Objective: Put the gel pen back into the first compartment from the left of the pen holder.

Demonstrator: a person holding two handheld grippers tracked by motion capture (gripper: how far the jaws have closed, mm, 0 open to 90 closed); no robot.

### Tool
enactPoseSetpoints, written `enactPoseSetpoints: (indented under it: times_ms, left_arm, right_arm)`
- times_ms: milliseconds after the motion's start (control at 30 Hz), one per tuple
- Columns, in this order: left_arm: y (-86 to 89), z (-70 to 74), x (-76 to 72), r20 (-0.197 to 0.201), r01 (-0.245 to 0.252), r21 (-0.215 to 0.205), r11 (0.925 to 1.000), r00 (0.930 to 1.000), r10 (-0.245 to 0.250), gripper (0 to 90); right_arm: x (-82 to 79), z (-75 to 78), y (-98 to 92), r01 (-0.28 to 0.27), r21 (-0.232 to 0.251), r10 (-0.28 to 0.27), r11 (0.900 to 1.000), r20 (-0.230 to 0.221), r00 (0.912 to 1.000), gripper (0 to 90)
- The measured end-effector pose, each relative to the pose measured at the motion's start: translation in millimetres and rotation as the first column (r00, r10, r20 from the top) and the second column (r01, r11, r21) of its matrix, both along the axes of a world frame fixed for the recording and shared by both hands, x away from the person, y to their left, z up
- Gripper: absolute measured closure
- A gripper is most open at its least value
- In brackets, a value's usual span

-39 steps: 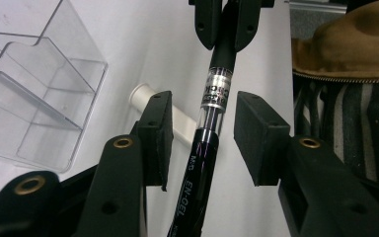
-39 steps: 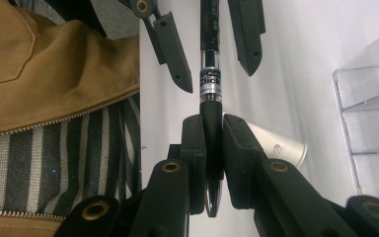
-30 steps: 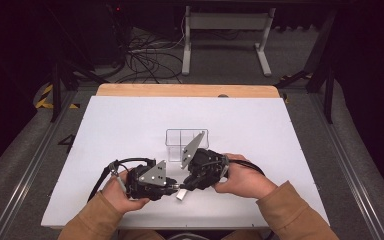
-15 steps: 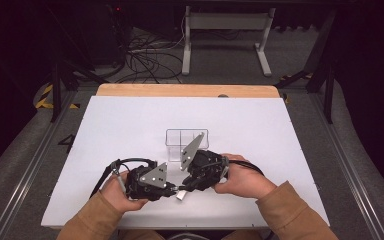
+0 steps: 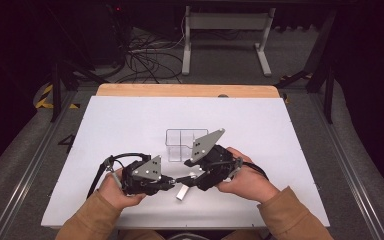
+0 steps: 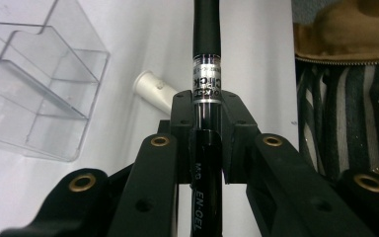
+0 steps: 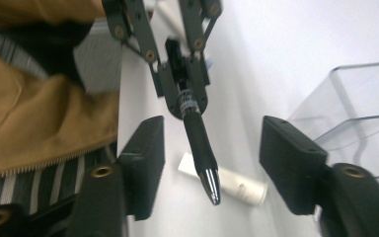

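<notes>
A black gel pen (image 6: pixel 207 74) with a silver band is clamped in my left gripper (image 6: pixel 207 113), which is shut on its barrel. In the right gripper view the pen (image 7: pixel 200 143) points toward the camera, its silver tip between the pads (image 7: pixel 145 158) of my right gripper (image 7: pixel 212 153). Those jaws have just been opening, and they stand apart from the pen on both sides. In the high view the two grippers (image 5: pixel 172 182) (image 5: pixel 192 177) meet nose to nose near the table's front edge. A short white cylinder (image 5: pixel 182 193) lies on the table just under them.
A clear plastic divided box (image 5: pixel 180 142) stands on the white table (image 5: pixel 130 115) just behind the grippers, close to the right gripper's far side (image 7: pixel 355 113). The person's tan sleeves (image 5: pixel 90 220) come in from the front edge.
The right gripper's jaws have spread apart around the pen's tip. Both hands stay where they were, and the left gripper keeps its hold on the pen.
</notes>
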State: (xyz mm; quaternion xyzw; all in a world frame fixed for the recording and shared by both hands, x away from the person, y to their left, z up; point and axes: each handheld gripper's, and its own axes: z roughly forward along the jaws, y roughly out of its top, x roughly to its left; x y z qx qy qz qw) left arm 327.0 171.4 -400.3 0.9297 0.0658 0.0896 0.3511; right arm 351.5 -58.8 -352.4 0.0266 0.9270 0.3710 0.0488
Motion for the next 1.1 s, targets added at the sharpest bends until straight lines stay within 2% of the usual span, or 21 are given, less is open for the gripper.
enactPoseSetpoints:
  times_ms: [67, 100, 167, 233, 333, 433, 467, 600, 833, 967, 1100]
  left_arm:
    - [1.8, 1.4, 1.4, 0.003, -0.017, -0.02, 0.9997, 0.9998, 0.018, 79.3]
    - [2.9, 2.5, 2.3, 0.009, -0.026, -0.03, 0.9992, 0.9996, 0.026, 79.3]
    - [5.3, 4.5, 4.5, 0.01, -0.044, -0.068, 0.9967, 0.999, 0.045, 79.3]
    - [7.2, 6.0, 6.6, 0.005, -0.057, -0.087, 0.9945, 0.9983, 0.058, 79.3]
    - [10.0, 7.3, 11.4, -0.001, -0.094, -0.114, 0.989, 0.9956, 0.094, 79.2]
    - [12.4, 8.5, 16.2, -0.012, -0.123, -0.153, 0.9805, 0.9924, 0.123, 79.2]
    - [13.4, 9.4, 18.1, -0.015, -0.137, -0.173, 0.9753, 0.9905, 0.137, 79.2]
    - [17.3, 14.8, 23.8, -0.034, -0.164, -0.246, 0.9552, 0.9865, 0.16, 79.2]
    - [16.2, 23.2, 30.6, -0.046, -0.187, -0.323, 0.9277, 0.9821, 0.182, 79.1]
    - [14.2, 28.2, 34.4, -0.029, -0.201, -0.357, 0.9124, 0.9785, 0.204, 79.1]
    - [11.8, 31.6, 38.6, -0.031, -0.216, -0.394, 0.8932, 0.9746, 0.222, 79.1]
  right_arm:
    - [-0.4, 3.0, -7.4, 0.038, 0.056, -0.038, 0.998, 0.004, 0.9993, 32.1]
    - [-0.5, 3.3, -10.3, 0.03, 0.07, -0.03, 0.997, -0.002, 0.9995, 27.8]
    - [-2.8, 4.5, -17.2, 0.06, 0.107, -0.063, 0.992, 0.025, 0.9977, 23.9]
    - [-4.5, 5.9, -21.5, 0.079, 0.136, -0.084, 0.988, 0.03, 0.996, 20.9]
    - [-7.0, 10.1, -29.9, 0.1, 0.202, -0.108, 0.974, 0.028, 0.9938, 17.9]
    - [-9.3, 11.5, -36.3, 0.116, 0.242, -0.128, 0.963, 0.033, 0.9912, 16.1]
    - [-9.6, 11.0, -37.6, 0.12, 0.249, -0.132, 0.961, 0.033, 0.9906, 15.3]
    - [-11.1, 5.1, -46.6, 0.141, 0.309, -0.155, 0.94, 0.02, 0.9877, 11.5]
    - [-11.2, -10.5, -59.6, 0.188, 0.367, -0.21, 0.911, 0.021, 0.9774, 2.5]
    - [-8.4, -23.7, -70.8, 0.214, 0.421, -0.232, 0.881, -0.008, 0.9726, 0.2]
    - [-7.1, -34.7, -79.4, 0.245, 0.431, -0.267, 0.869, -0.009, 0.9635, 0.2]
